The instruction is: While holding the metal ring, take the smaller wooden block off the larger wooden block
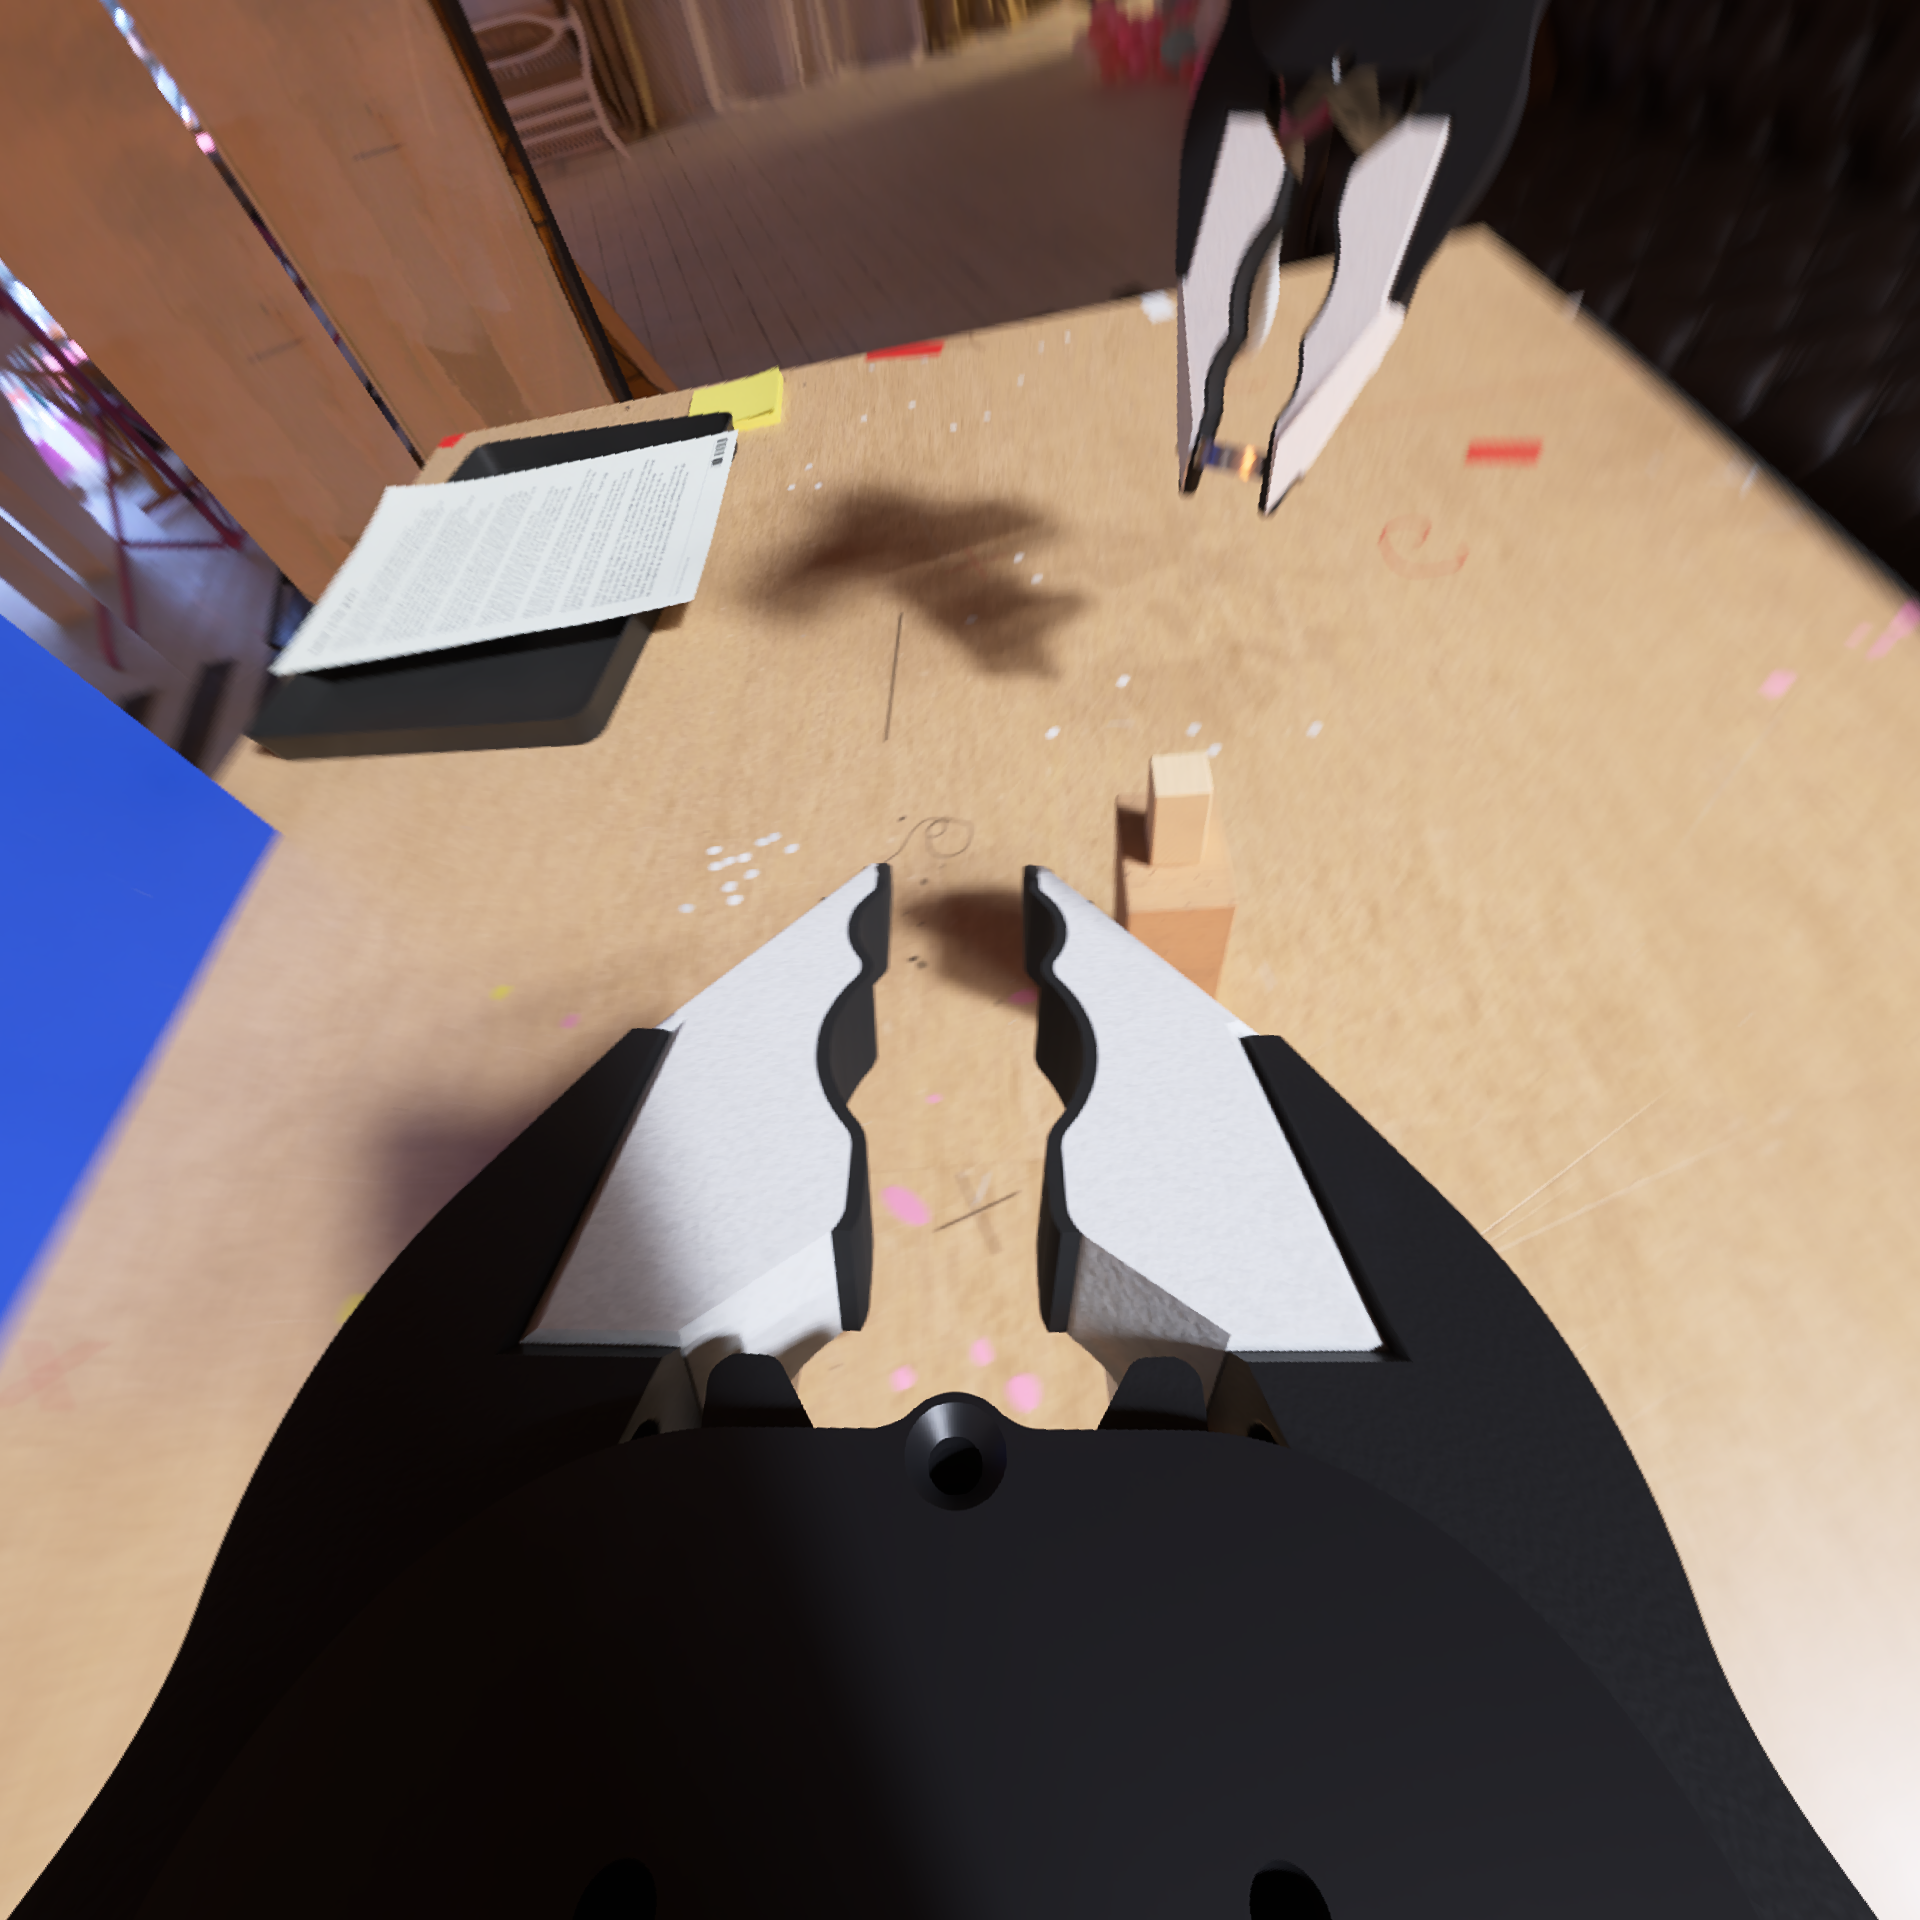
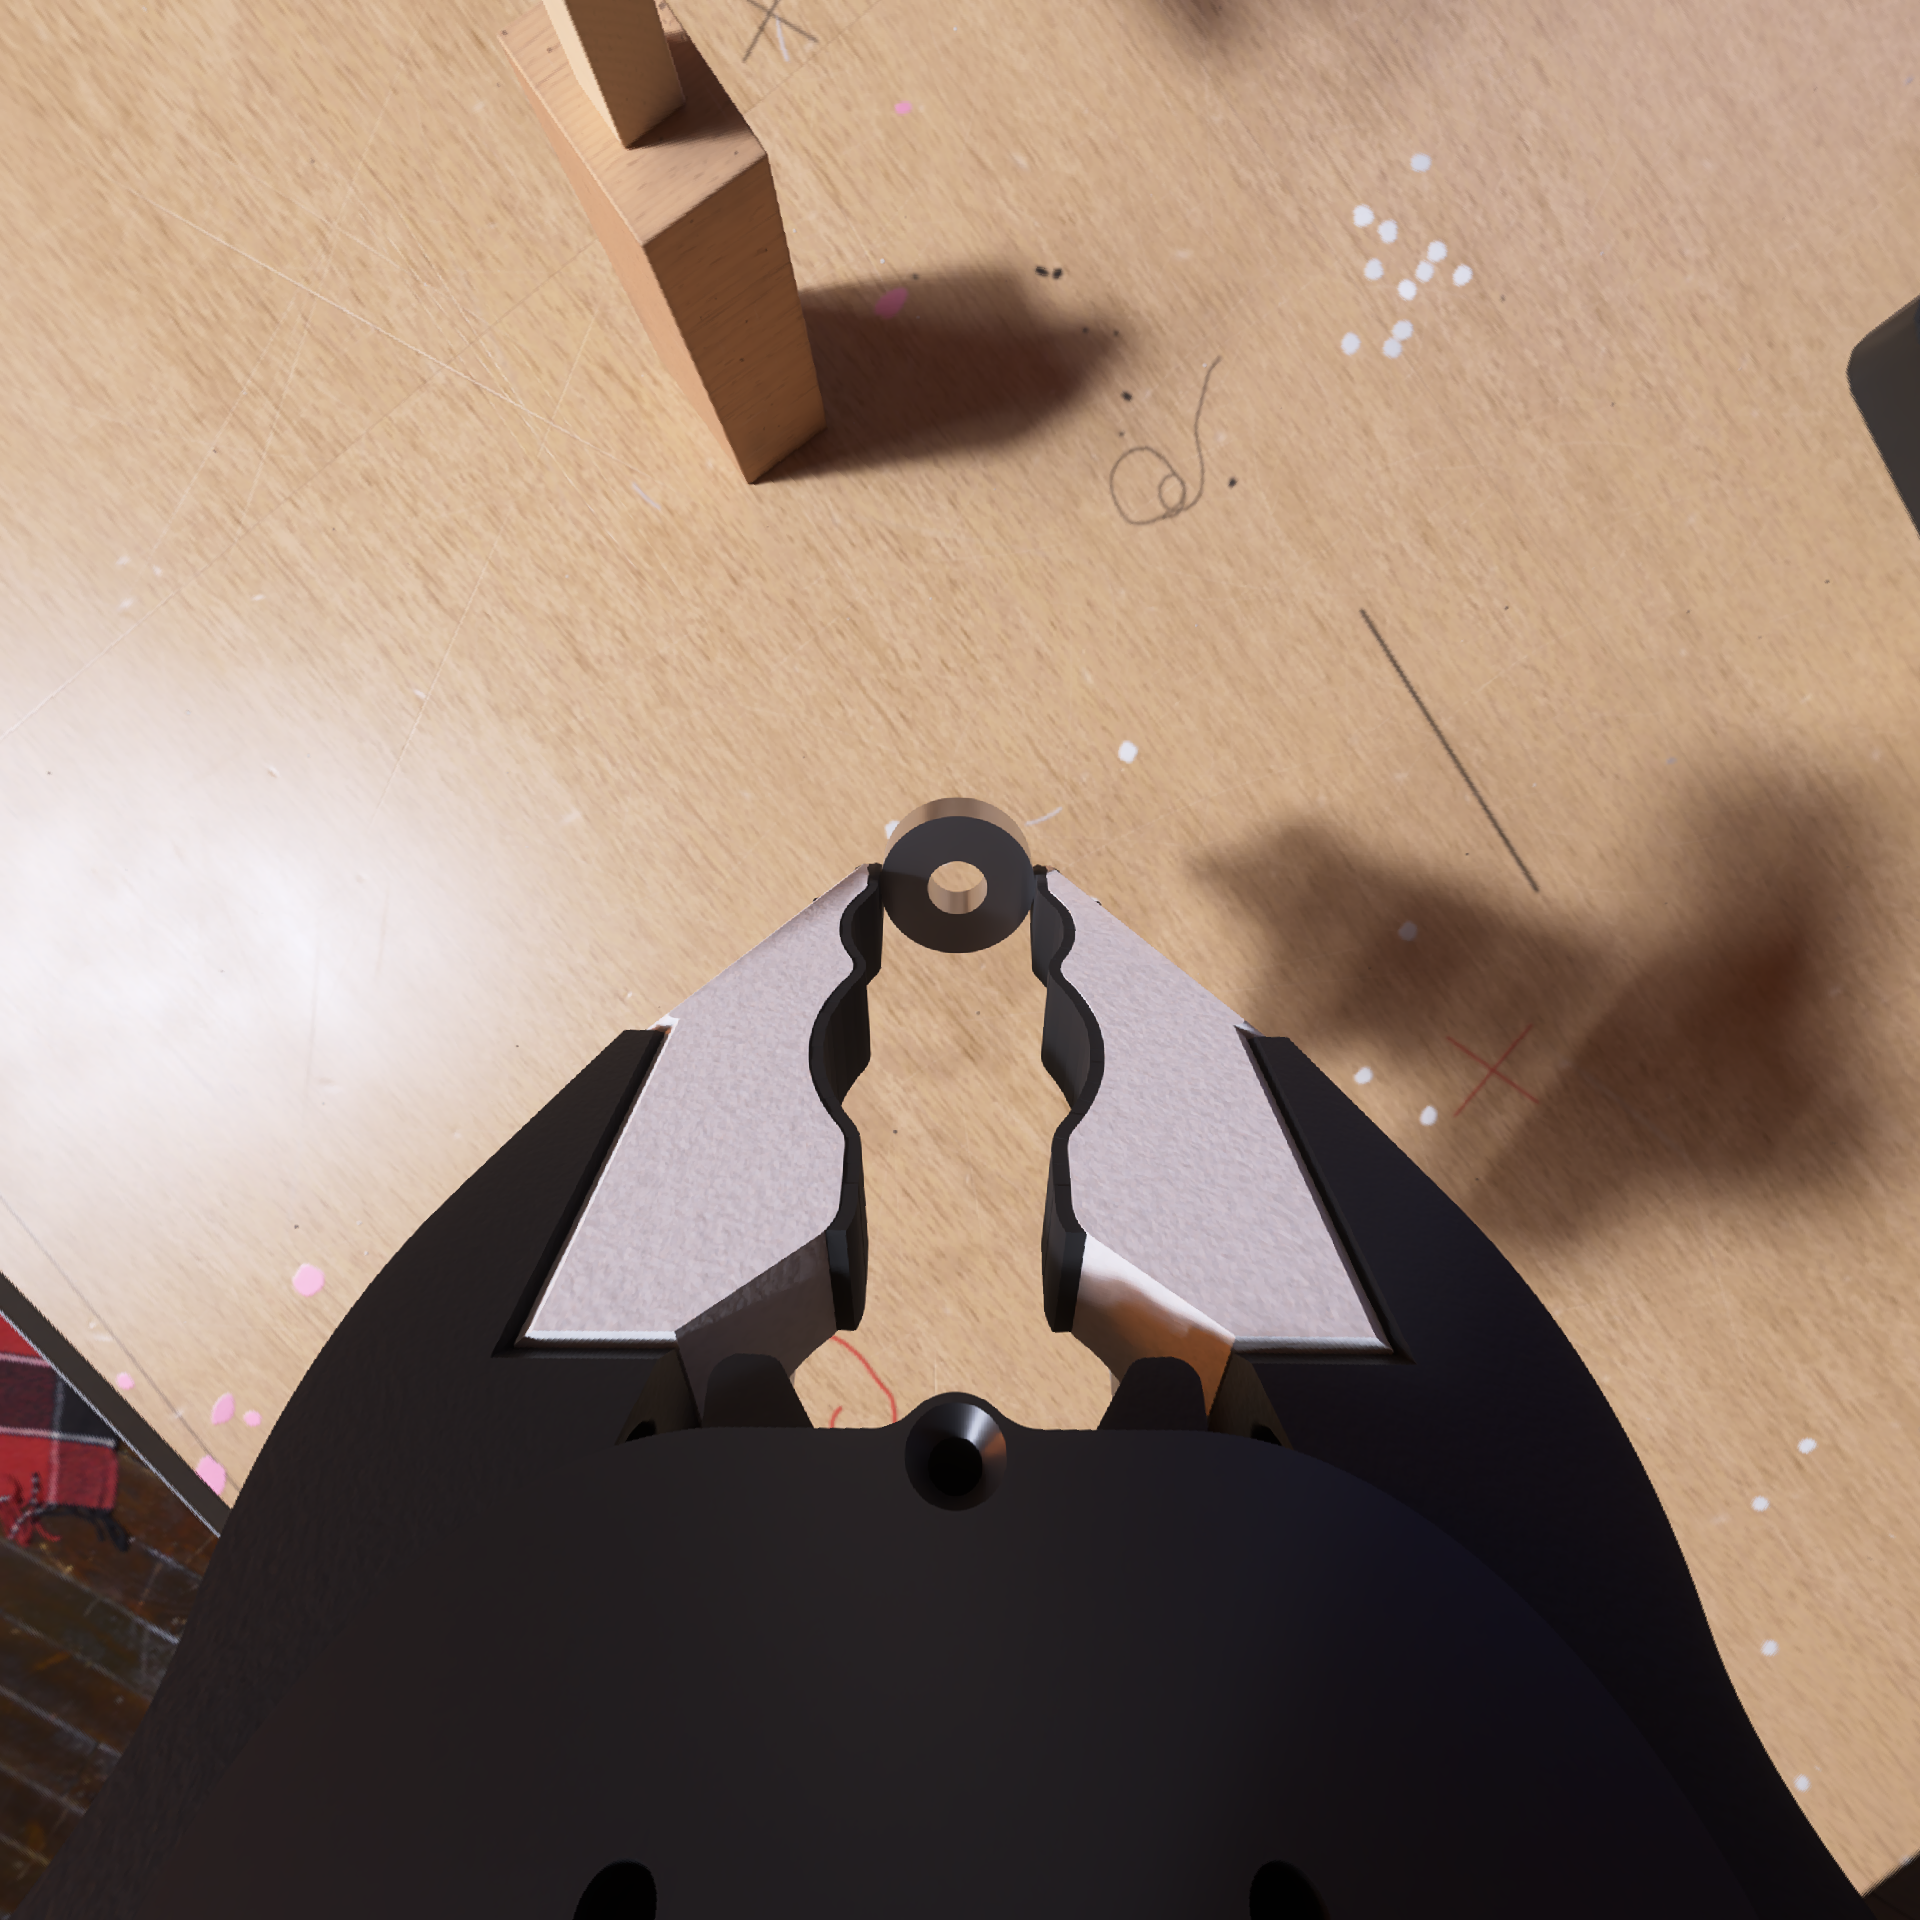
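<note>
Left wrist view: the left gripper (image 1: 956,883) hangs low over the table (image 1: 1455,935) with its jaws apart and nothing between them — only bare wood and a dark shadow show in the gap. The stack stands just ahead and to the right of its right fingertip: the small block (image 1: 1179,810) sits upright on the big block (image 1: 1179,920), whose lower part is hidden behind that finger. Farther off, up and to the right, the right gripper (image 1: 1236,478) hangs above the table, blurred, with a glint of metal pinched at its tips. A black tray (image 1: 436,707) with a printed sheet (image 1: 520,551) on it lies at the far left, well apart from the blocks.

Right wrist view: the right gripper (image 2: 956,883) is closed on the ring (image 2: 956,878), which is nipped at the very tips of the fingers, face toward the camera, with the table well below. The stack stands at the upper left, the small block (image 2: 618,62) set toward one end of the big block (image 2: 707,270) and partly cut off by the frame edge.

The risks, as I judge them: the ring is held only at the fingertips, so a jolt or a slight slackening could let it twist out and drop. The left gripper is offset from the stack — closing in sideways could strike the big block with the right finger and tip both. The small block's off-centre seat means a crooked pinch might drag the big block along or knock it over.
</note>
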### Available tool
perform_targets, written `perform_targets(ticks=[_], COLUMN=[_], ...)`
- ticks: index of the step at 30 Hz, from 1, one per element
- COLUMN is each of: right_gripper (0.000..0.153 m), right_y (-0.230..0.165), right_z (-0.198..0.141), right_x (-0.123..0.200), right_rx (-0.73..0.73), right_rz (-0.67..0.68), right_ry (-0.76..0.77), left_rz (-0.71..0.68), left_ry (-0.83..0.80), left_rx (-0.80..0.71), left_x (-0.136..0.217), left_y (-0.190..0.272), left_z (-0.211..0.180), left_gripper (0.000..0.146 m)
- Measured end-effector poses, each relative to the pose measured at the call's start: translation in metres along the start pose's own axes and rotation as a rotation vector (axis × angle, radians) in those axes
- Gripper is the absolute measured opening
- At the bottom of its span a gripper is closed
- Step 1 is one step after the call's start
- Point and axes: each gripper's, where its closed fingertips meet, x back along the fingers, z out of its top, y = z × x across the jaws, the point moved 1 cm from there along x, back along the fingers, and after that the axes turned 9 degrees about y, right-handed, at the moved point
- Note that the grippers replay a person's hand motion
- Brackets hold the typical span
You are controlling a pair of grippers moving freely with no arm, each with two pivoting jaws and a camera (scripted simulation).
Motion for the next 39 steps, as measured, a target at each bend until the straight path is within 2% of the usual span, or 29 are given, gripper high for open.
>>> perform_targets(ticks=[5,8,10,12,14,17,20,21,23,25,30,34,37,39], right_gripper=[0.028,0.028,0.028,0.028,0.028,0.028,0.028,0.028,0.028,0.028,0.028,0.028,0.028,0.028], right_y=[-0.001,0.003,0.003,0.001,0.001,0.001,0.002,0.001,0.001,0.002,0.005,0.006,0.007,0.008], right_z=[-0.005,-0.008,-0.011,-0.013,-0.014,-0.013,-0.013,-0.014,-0.015,-0.017,-0.021,-0.023,-0.025,-0.026], right_x=[0.002,0.004,0.004,0.004,0.003,0.001,-0.002,-0.003,-0.003,-0.003,-0.006,-0.008,-0.009,-0.010], right_rx=[-0.011,-0.017,-0.038,-0.047,-0.046,-0.052,-0.064,-0.067,-0.072,-0.078,-0.085,-0.096,-0.099,-0.101], right_rz=[0.009,-0.001,0.000,0.010,0.003,0.005,0.007,0.009,0.007,0.004,-0.006,-0.004,-0.004,-0.003], right_ry=[0.005,-0.007,-0.007,0.004,0.012,0.023,0.038,0.042,0.045,0.045,0.047,0.058,0.061,0.063], left_rz=[-0.100,-0.204,-0.217,-0.200,-0.135,-0.099,-0.107,-0.093,-0.059,-0.021,0.002,0.014,0.006,0.005], left_ry=[0.124,0.147,0.188,0.245,0.193,0.088,0.020,0.031,0.034,0.002,-0.093,-0.124,-0.247,-0.365], left_rx=[0.312,0.445,0.512,0.517,0.474,0.442,0.485,0.500,0.494,0.432,0.344,0.292,0.217,0.157], left_x=[-0.016,-0.026,-0.022,-0.013,-0.009,-0.019,-0.040,-0.044,-0.046,-0.044,-0.036,-0.013,0.012,0.026], left_y=[0.019,0.035,0.039,0.040,0.040,0.048,0.055,0.053,0.046,0.036,0.017,0.012,0.032,0.053], left_z=[-0.008,-0.012,-0.008,-0.005,-0.010,-0.019,-0.026,-0.023,-0.017,-0.011,-0.018,-0.013,-0.015,-0.029], left_gripper=[0.064,0.067,0.075,0.078,0.081,0.094,0.094,0.088,0.061,0.053,0.050,0.052,0.068,0.072])
